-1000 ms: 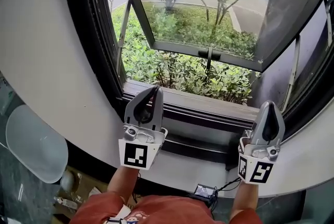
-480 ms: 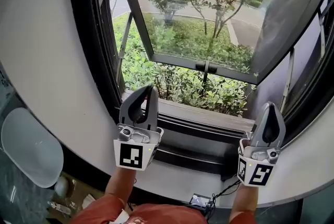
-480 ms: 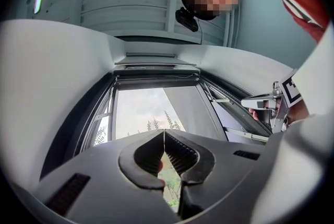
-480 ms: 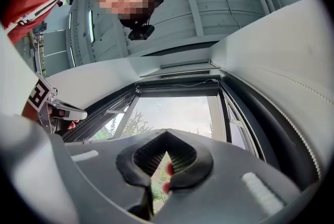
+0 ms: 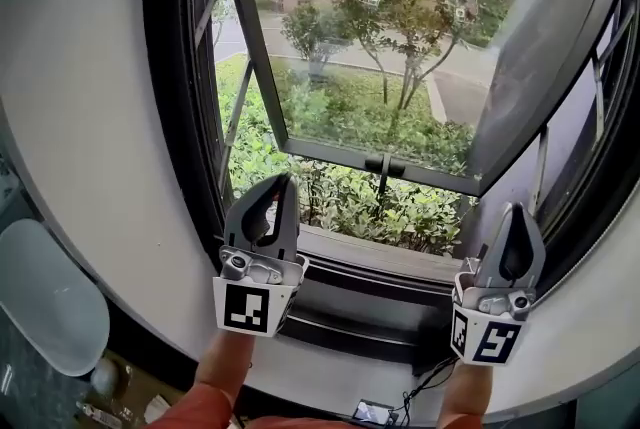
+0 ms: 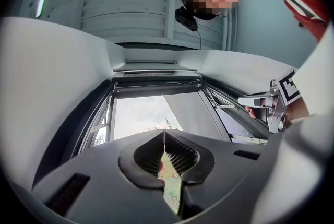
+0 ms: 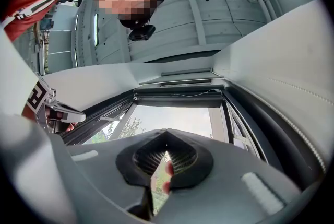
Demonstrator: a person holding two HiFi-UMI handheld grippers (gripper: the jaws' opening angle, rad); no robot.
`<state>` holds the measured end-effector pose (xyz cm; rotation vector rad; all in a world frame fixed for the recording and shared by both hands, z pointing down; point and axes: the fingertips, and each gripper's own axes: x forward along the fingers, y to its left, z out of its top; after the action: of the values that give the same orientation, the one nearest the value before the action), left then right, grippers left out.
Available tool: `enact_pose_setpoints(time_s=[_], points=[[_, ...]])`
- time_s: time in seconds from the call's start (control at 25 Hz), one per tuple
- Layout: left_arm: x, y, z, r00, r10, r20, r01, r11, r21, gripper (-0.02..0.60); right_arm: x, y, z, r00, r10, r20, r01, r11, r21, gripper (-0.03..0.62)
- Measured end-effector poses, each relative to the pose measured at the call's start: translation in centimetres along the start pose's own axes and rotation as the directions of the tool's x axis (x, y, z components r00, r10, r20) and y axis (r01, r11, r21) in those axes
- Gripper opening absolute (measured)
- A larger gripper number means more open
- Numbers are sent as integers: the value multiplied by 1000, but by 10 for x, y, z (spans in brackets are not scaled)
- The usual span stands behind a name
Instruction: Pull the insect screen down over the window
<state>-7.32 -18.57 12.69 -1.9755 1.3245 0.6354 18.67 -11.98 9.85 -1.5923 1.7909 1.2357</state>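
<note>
Black insect screen, rolled up mid-frame: probably light, floppy; grab bottom edge. Left hand-held gripper, right hand-held gripper closed, empty.

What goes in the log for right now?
left gripper: shut, empty | right gripper: shut, empty | insect screen: not pulled down | window: open

Grey left gripper and right gripper, their cubes patterned with black-and-white squares, against a black window frame, white wall, green shrubs; sleeve orange-red.
</note>
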Motion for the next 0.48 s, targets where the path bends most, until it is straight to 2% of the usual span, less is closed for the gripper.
enact_pose_setpoints(time_s=[0.16,0.36,0.48], points=[[9,9,10,999,7,48,-8,1000,19,6,11,0,8,1000,0,25,1,1000,-18,11],[17,16,23,997,15,71,-17,999,31,6,20,-1,17,999,6,45,-4,999,-33,11],[26,22,34,996,13,91,-19,998,65,6,29,-1,26,998,17,67,-13,998,-57,11]])
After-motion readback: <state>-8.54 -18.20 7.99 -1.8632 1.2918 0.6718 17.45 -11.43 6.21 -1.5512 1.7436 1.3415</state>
